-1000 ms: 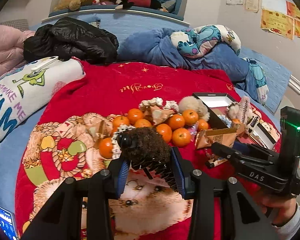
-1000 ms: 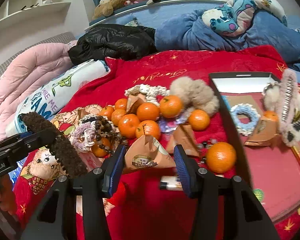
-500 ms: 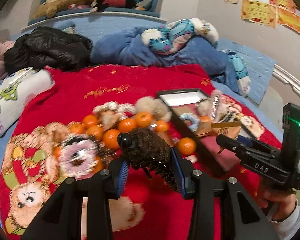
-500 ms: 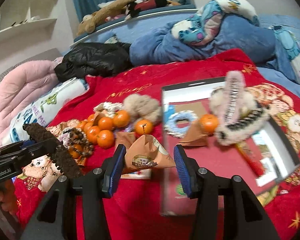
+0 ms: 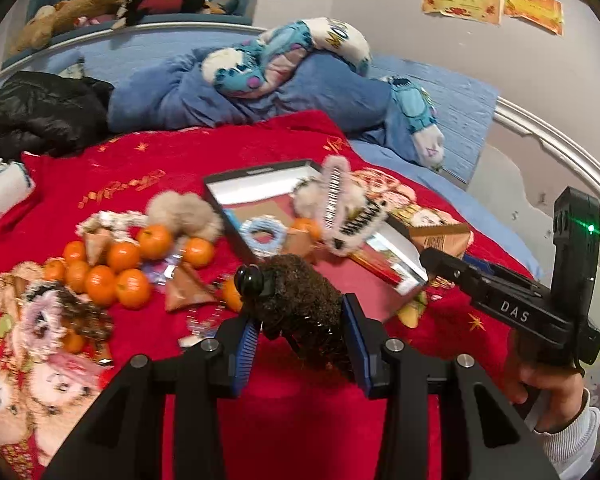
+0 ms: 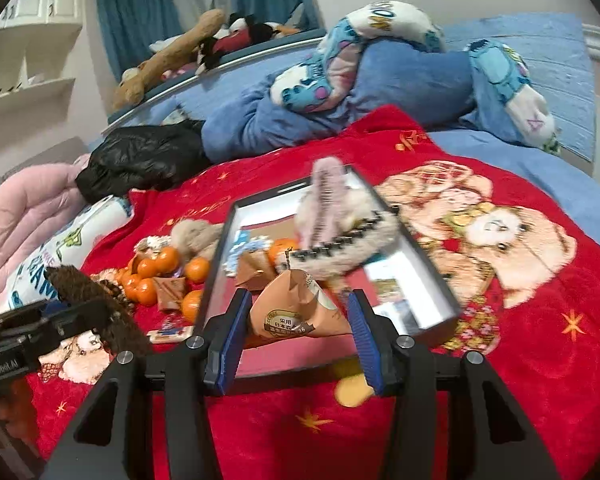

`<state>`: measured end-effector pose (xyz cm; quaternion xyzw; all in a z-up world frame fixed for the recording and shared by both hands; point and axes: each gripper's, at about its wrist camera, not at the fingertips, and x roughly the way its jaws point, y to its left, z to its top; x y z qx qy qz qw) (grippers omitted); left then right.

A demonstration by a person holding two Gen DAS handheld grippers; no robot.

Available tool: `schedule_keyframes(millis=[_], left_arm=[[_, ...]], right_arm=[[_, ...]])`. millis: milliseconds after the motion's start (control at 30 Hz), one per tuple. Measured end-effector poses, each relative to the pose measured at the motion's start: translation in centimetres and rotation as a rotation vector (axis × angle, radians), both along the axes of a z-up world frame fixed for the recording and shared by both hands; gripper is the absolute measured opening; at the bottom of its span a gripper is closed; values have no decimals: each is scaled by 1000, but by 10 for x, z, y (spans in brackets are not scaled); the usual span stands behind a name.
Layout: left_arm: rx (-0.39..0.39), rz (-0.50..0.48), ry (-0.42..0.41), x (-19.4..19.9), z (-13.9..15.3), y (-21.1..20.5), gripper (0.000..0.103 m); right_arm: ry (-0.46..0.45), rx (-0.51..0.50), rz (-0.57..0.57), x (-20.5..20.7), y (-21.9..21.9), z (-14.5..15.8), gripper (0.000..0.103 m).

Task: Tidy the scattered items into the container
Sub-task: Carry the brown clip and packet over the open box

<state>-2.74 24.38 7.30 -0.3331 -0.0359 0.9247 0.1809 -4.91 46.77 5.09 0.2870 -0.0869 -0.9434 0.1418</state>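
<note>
Two views show your tools above a bed with a red blanket point(image 5: 260, 152).

From the left wrist, your left gripper point(image 5: 298, 344) is clenched on a dark brown fuzzy hair clip point(image 5: 304, 300), whose black knob end sticks up to the left between the blue pads point(image 5: 246, 346). Past it lies the box point(image 5: 256, 170), a shallow black-rimmed tray on the blanket, with a pale blue scrunchie point(image 5: 262, 232) and a big fluffy pink-and-white hair clip point(image 5: 336, 208) inside. To the left of the box, oranges point(image 5: 132, 286) lie in a loose heap beside a beige pompom point(image 5: 184, 212) and brown paper packets point(image 5: 186, 290). At the right, your right gripper point(image 5: 440, 258) reaches in over the box's near corner, with your hand point(image 5: 548, 396) on its handle; a brown packet shows at its tip.

From the right wrist, your right gripper point(image 6: 296, 332) grasps a folded brown paper packet point(image 6: 296, 308) with a round printed label, held above the near part of the box point(image 6: 212, 280). The fluffy clip point(image 6: 340, 216) lies across the box's middle. The oranges point(image 6: 156, 268) sit on the blanket left of the box. At the far left, your left gripper point(image 6: 84, 312) carries the brown fuzzy clip point(image 6: 96, 304), well short of the box wall.
</note>
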Motion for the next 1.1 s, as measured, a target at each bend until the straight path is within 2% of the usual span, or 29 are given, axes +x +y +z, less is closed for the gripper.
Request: schedule_keyframes(millis=[367, 567, 667, 900, 1100], left_arm=[[15, -38, -23, -8, -8, 28, 41], [30, -17, 14, -22, 1, 31, 41], [2, -12, 24, -38, 7, 38, 41], [-31, -26, -59, -82, -5, 57, 41], [-70, -34, -111, -102, -24, 67, 42]], right_arm=[[-21, -36, -3, 1, 20, -4, 48], [-53, -42, 3, -10, 19, -11, 48], [-57, -53, -7, -18, 20, -11, 48], [-68, -53, -12, -40, 20, -10, 48], [-107, -33, -24, -60, 18, -19, 48]])
